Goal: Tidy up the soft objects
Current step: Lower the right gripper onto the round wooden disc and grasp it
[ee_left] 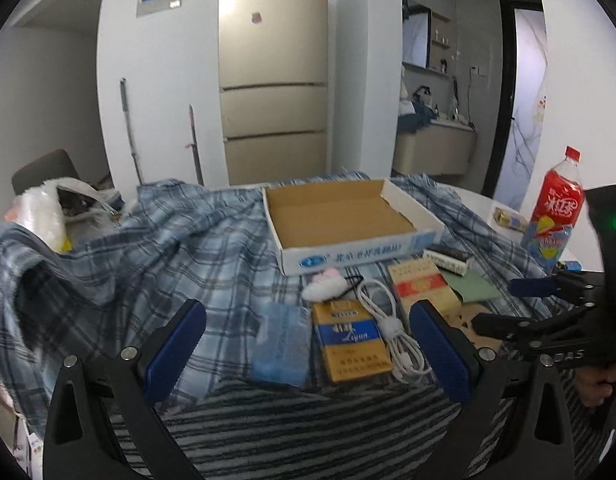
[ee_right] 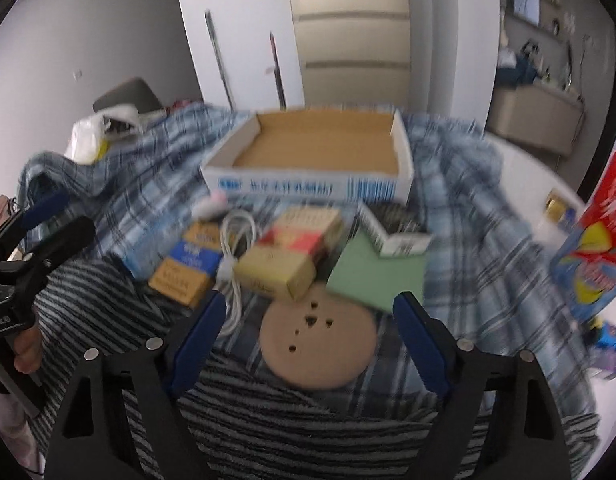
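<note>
Plush toy (ee_left: 323, 286) at twelve o'clock of my left gripper (ee_left: 308, 354) looks light and squashy; I'd pinch its middle. Both claws, right gripper (ee_right: 308, 336) included, gape wide, empty.

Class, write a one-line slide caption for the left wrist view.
Open left gripper hovers over small items before an empty cardboard box on plaid cloth.

Both wrist views look forward, close and low, sharing at 12 o'clock the open white cardboard box (ee_left: 348, 216) (ee_right: 316, 152).
</note>
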`<state>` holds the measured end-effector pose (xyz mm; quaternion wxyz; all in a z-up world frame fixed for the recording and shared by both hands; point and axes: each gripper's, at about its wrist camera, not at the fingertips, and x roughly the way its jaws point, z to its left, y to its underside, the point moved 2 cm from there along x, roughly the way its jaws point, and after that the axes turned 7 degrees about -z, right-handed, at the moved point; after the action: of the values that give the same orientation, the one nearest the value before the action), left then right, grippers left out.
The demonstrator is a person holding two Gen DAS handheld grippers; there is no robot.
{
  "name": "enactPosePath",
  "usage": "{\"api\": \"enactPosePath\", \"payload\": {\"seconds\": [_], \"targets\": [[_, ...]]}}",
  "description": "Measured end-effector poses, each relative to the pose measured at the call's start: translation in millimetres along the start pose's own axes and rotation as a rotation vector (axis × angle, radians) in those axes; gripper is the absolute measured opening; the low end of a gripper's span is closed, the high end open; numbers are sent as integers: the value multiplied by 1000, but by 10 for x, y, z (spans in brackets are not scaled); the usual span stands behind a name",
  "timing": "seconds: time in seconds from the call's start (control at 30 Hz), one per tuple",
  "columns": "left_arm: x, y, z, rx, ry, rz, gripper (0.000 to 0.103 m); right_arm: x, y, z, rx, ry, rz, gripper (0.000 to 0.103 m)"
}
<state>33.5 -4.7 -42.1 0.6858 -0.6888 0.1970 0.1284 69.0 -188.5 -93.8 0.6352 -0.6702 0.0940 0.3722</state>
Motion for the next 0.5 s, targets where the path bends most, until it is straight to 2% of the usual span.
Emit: {"api": "enactPosePath", "payload": {"seconds": [0.13,0.23,0.27,0.37,0.5], "targets": [[12,30,-55,21,60,55,103,221,80,-41,16,-12,112,84],[-16,38,-112,72,41,67,103,335,133,-84,29,-16,173,84],[-18,55,-107,80,40,74,103,360,129,-86,28,-2,184,84],[61,128,-81,63,116,160,103,399,109,-72,2,15,205,84],[106,196,-43,69,100,190,103,452,63,9,-57,40,213,85]]}}
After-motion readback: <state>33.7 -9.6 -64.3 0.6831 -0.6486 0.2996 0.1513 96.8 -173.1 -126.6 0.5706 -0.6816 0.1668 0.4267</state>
